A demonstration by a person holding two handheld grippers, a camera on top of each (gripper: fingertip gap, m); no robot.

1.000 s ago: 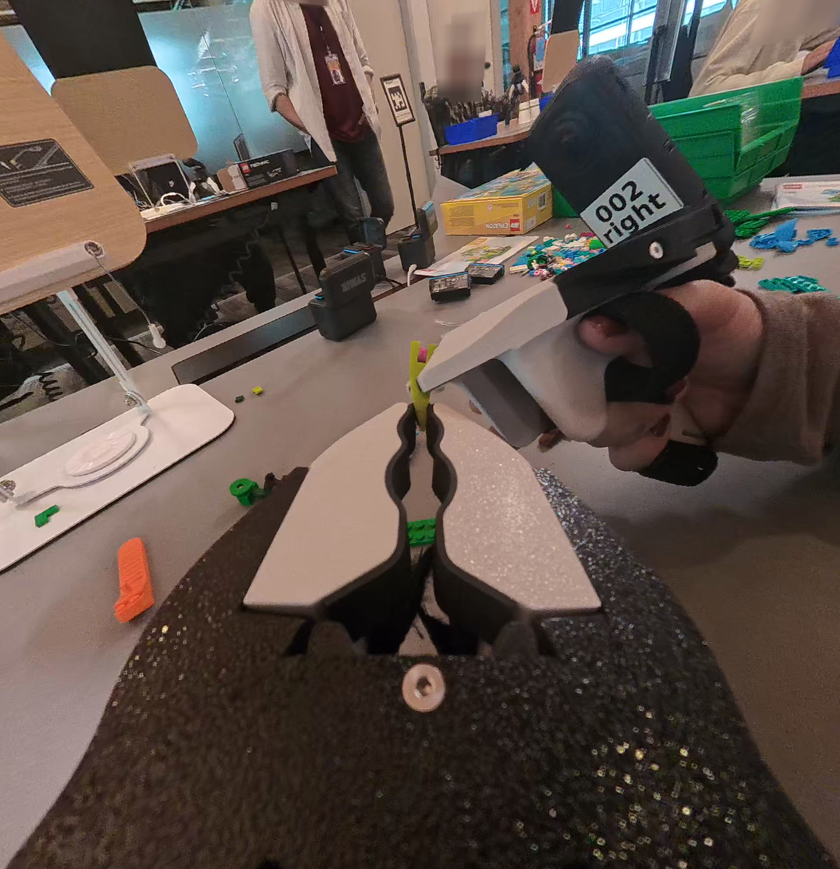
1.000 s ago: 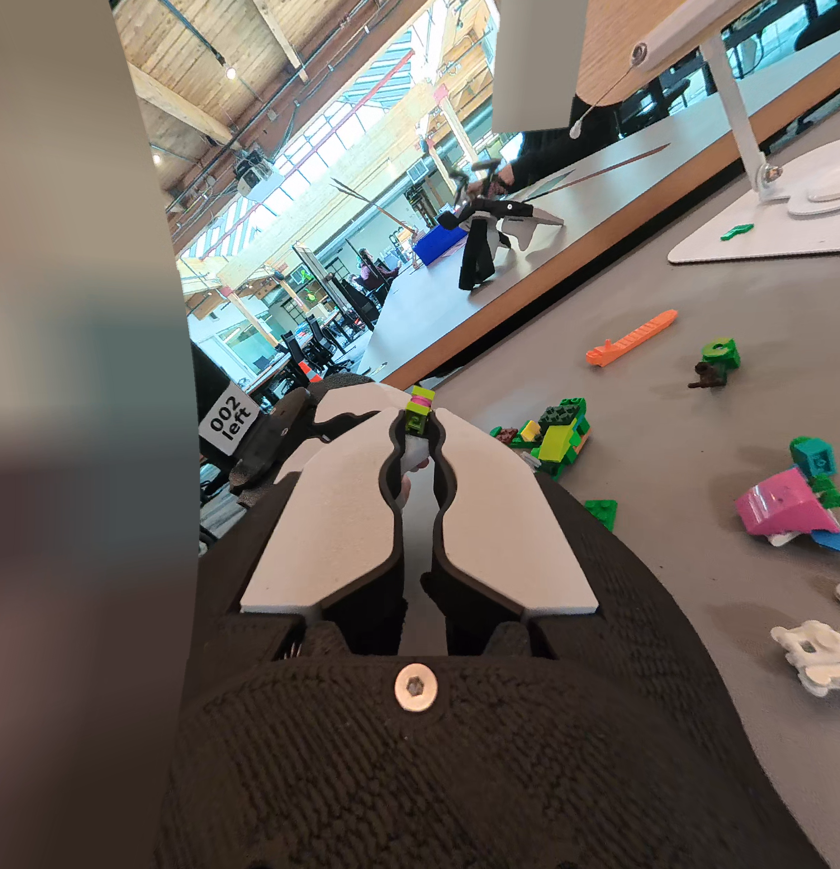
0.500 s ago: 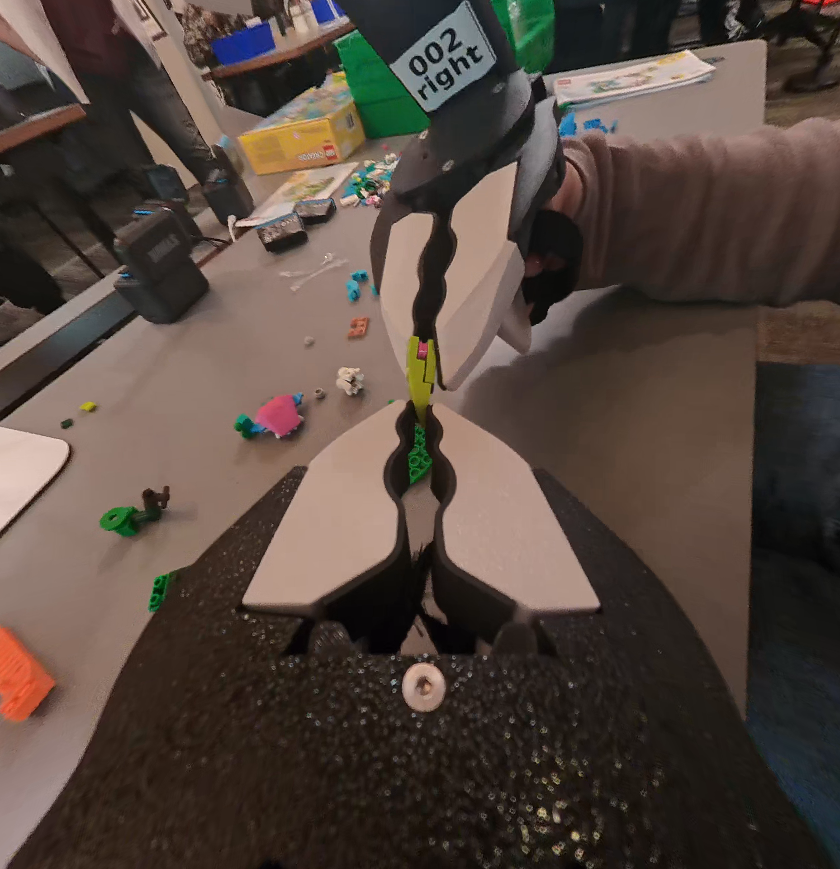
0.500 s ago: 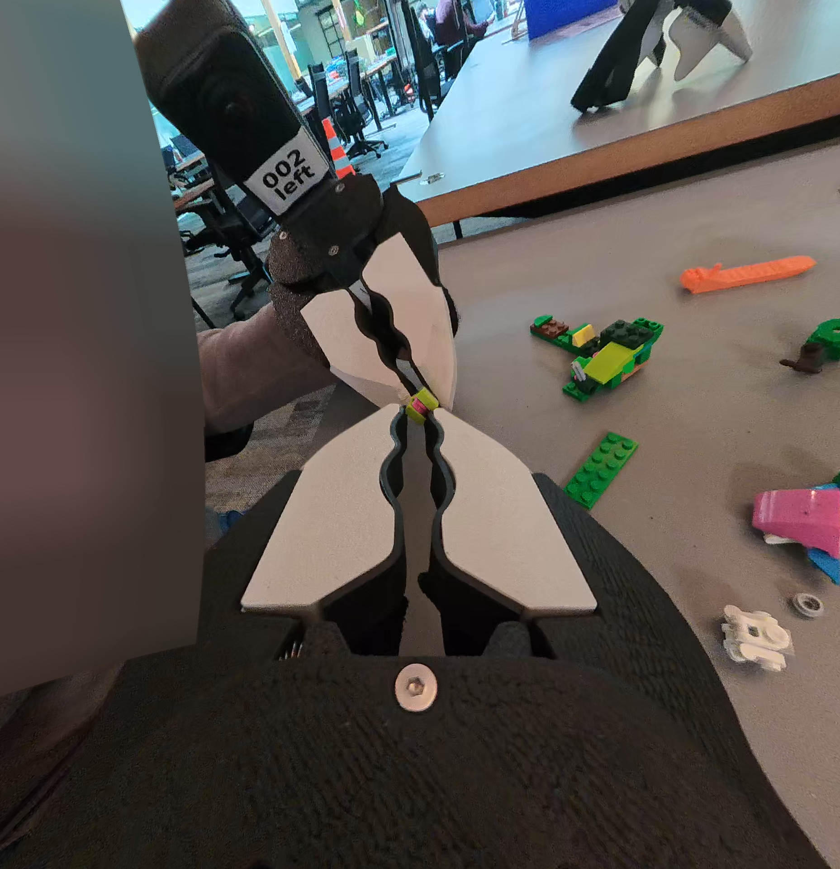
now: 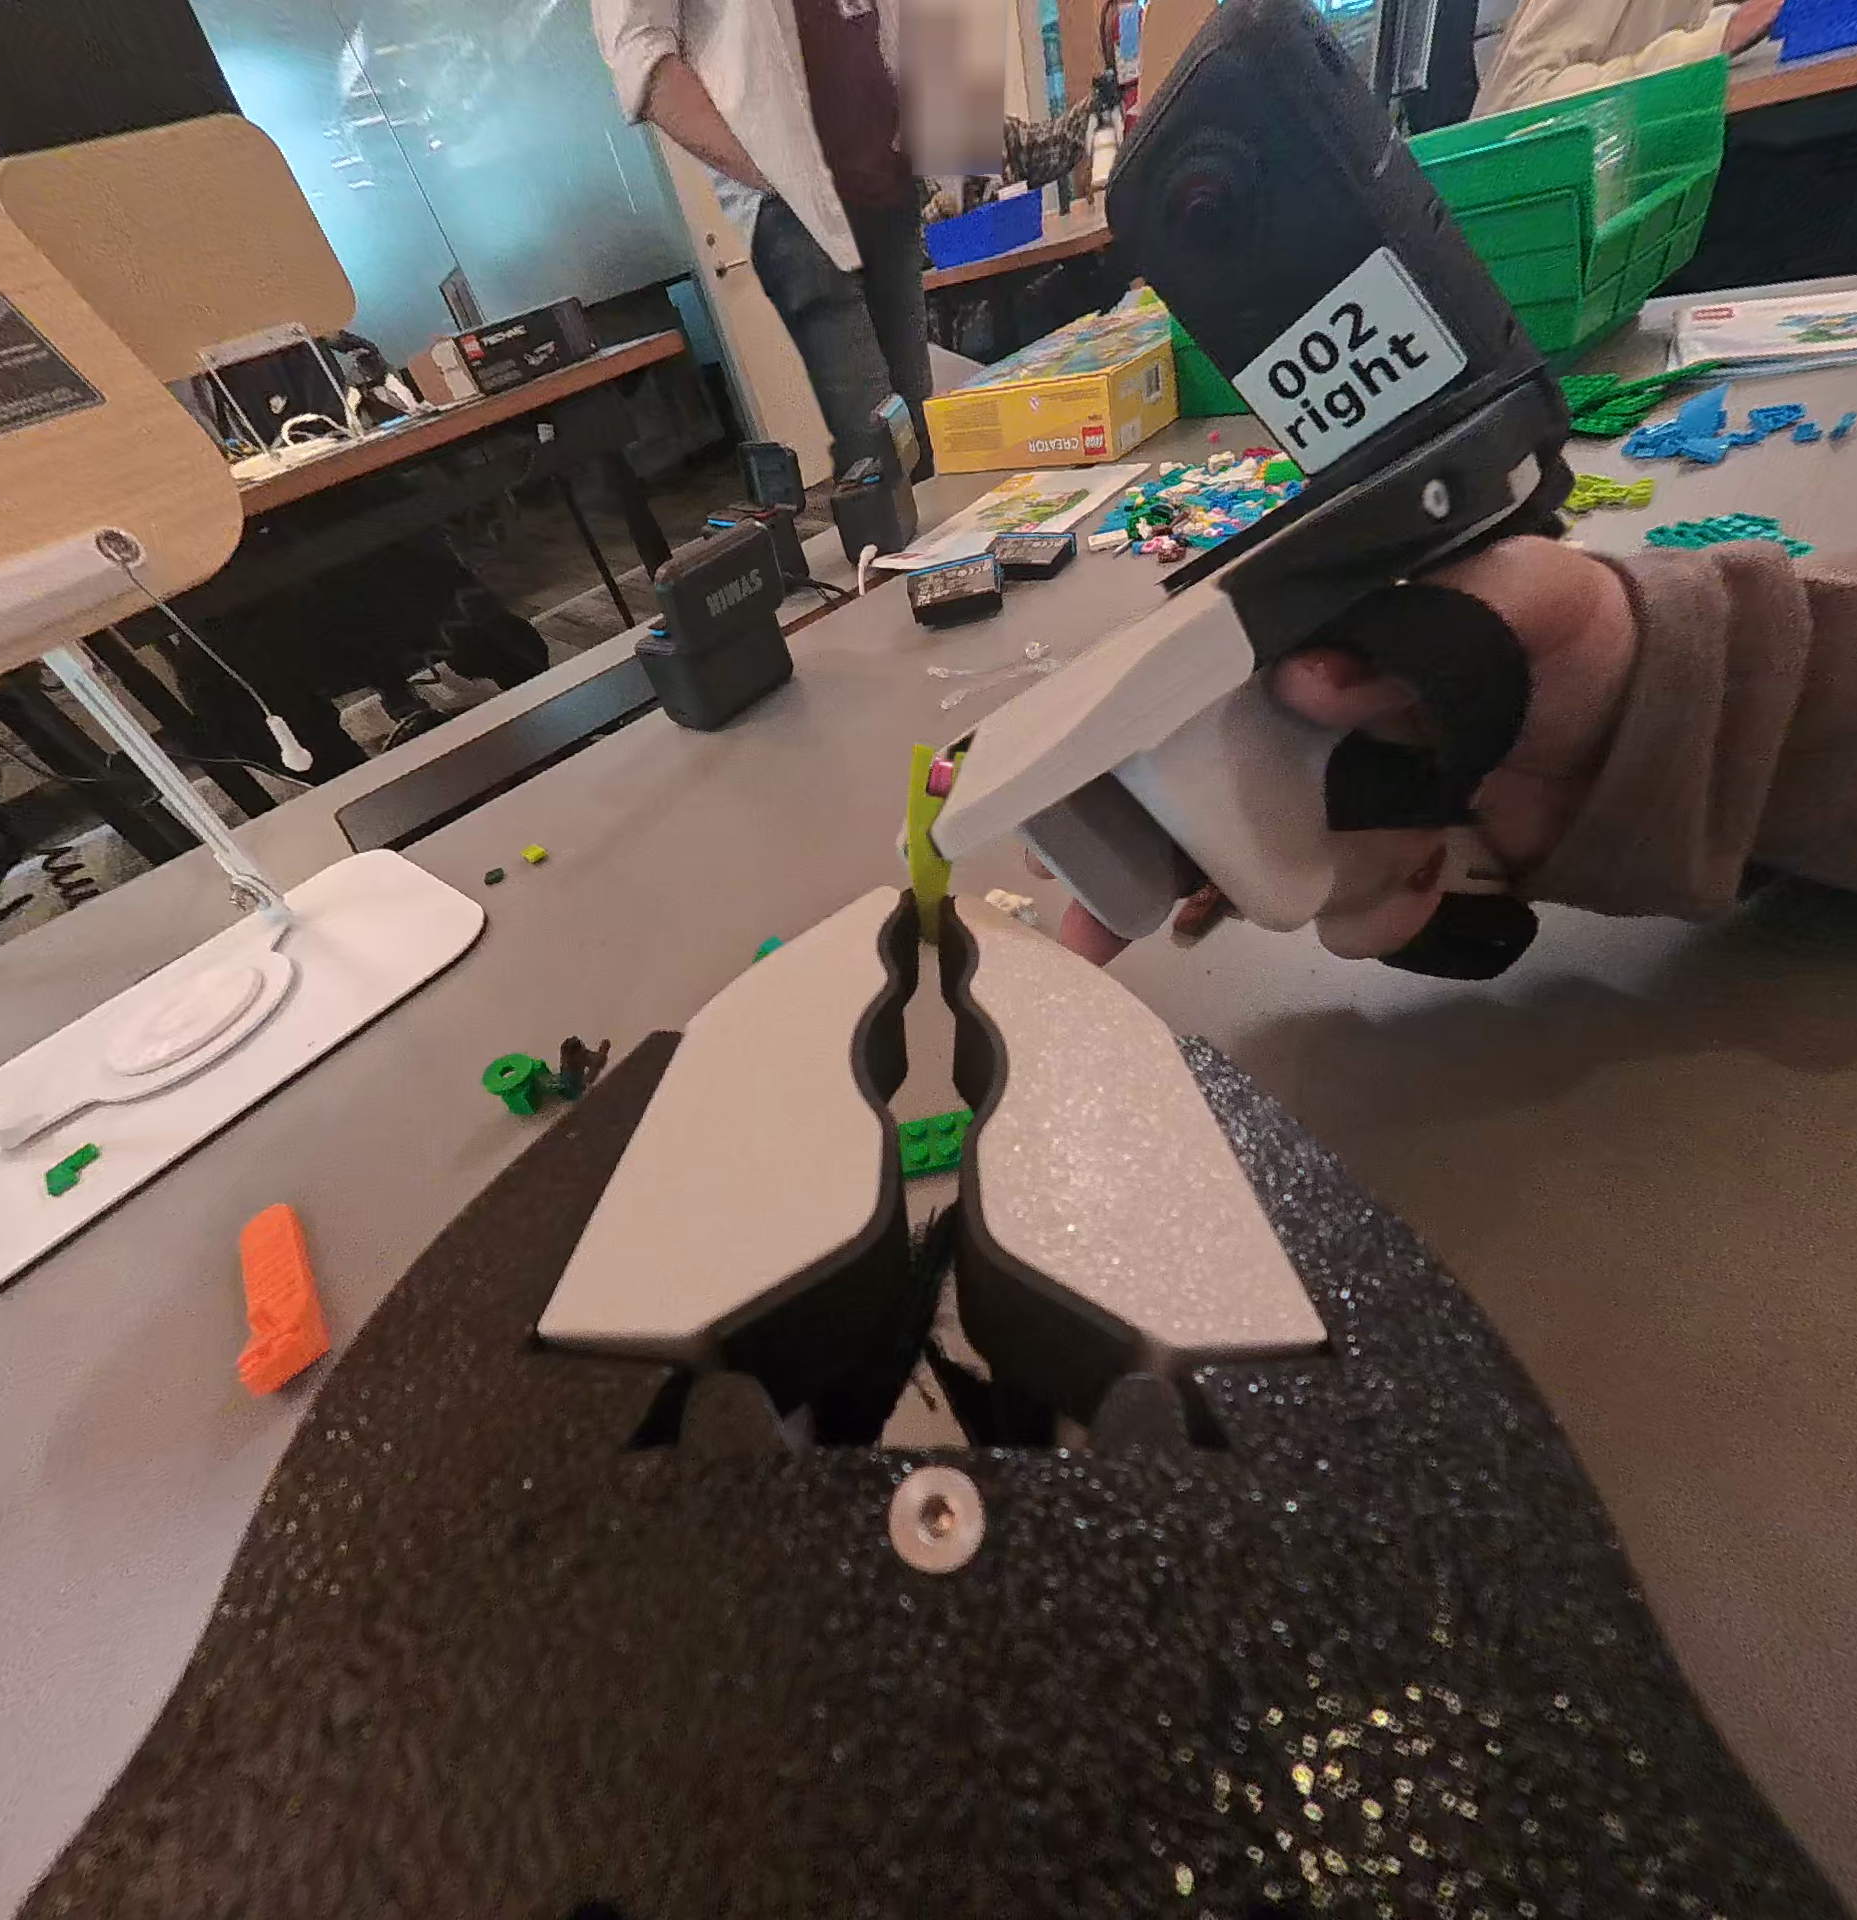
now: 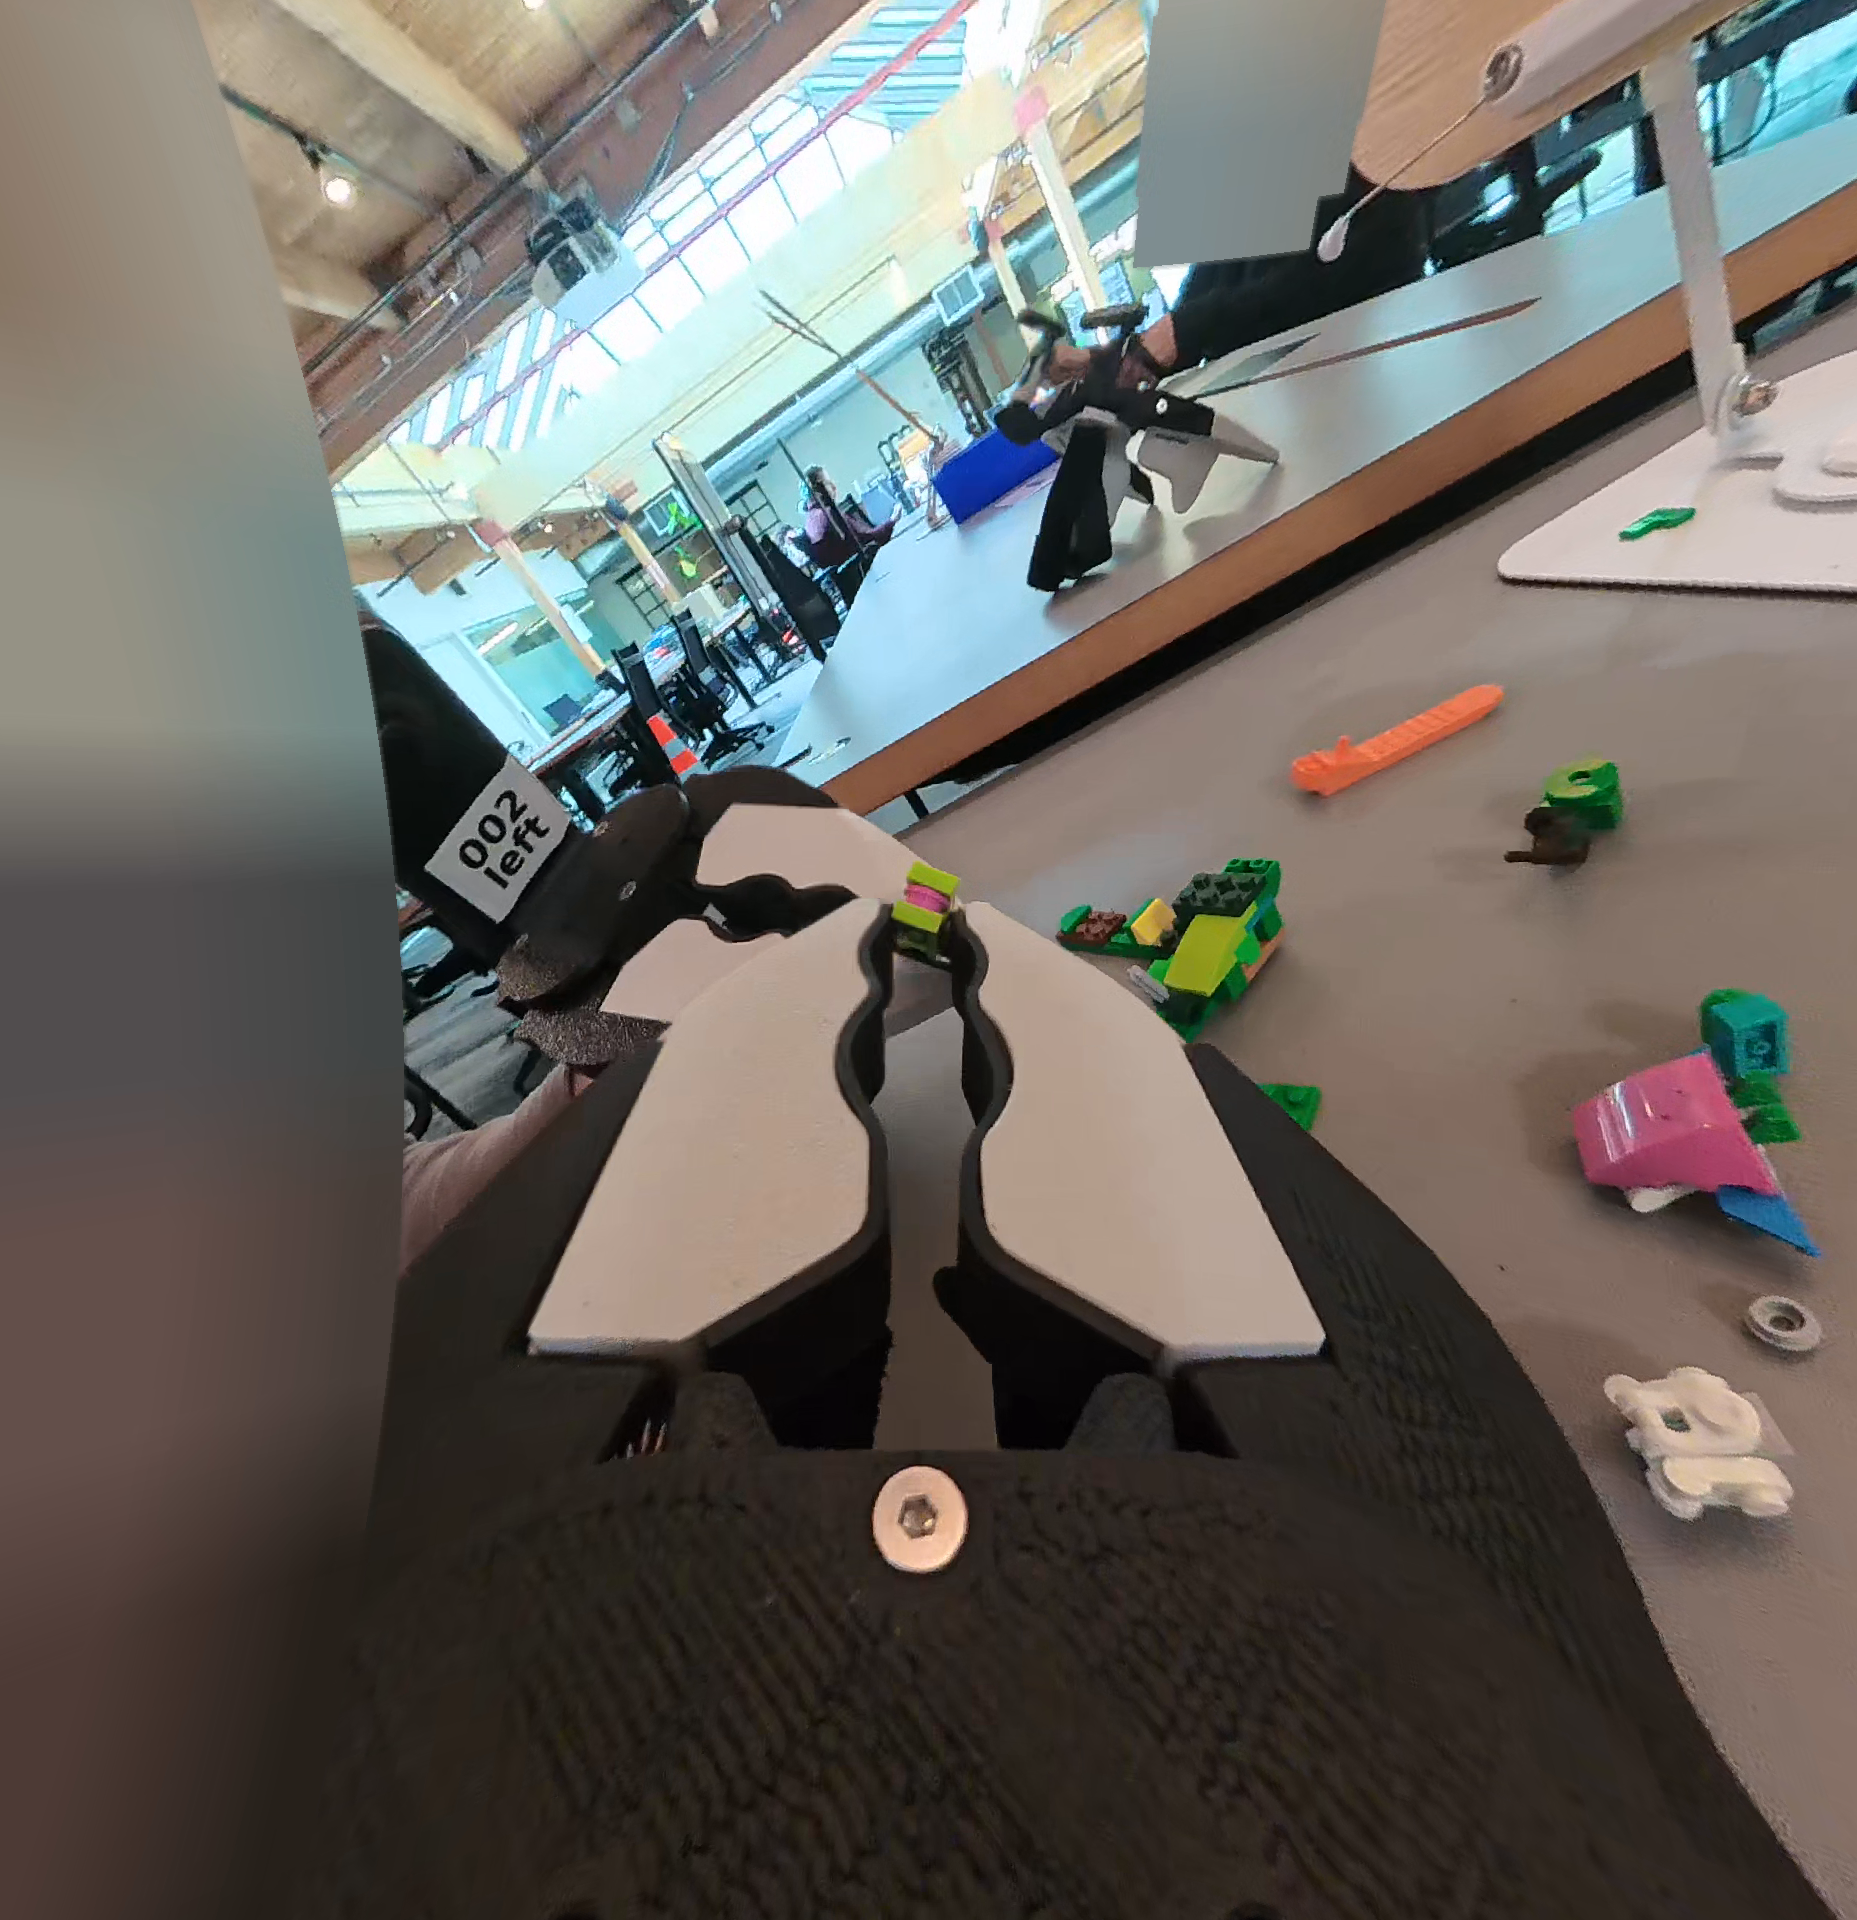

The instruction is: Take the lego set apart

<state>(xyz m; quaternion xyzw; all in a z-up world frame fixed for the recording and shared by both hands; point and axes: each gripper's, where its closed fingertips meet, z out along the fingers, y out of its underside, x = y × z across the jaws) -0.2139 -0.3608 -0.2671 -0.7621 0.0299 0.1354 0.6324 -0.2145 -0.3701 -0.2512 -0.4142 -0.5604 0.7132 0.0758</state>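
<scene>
Table (image 5: 1526, 1195): grey, strewn with loose lego.
Left gripper (image 5: 929, 920): tips clamped on the lower end of the lime piece, above the table.
Right gripper (image 6: 922, 914): tips pinched on the same piece's upper end; in the left view it comes in from the right.
Model (image 6: 1199, 940): green part-built lump lying on the table beyond the right gripper.
Pink part (image 6: 1672, 1138): right of the model, apart.
Separator (image 6: 1397, 740): orange, farther back.
Lime piece (image 5: 929, 831): thin, upright, pink bit at top, held between both grippers.
</scene>
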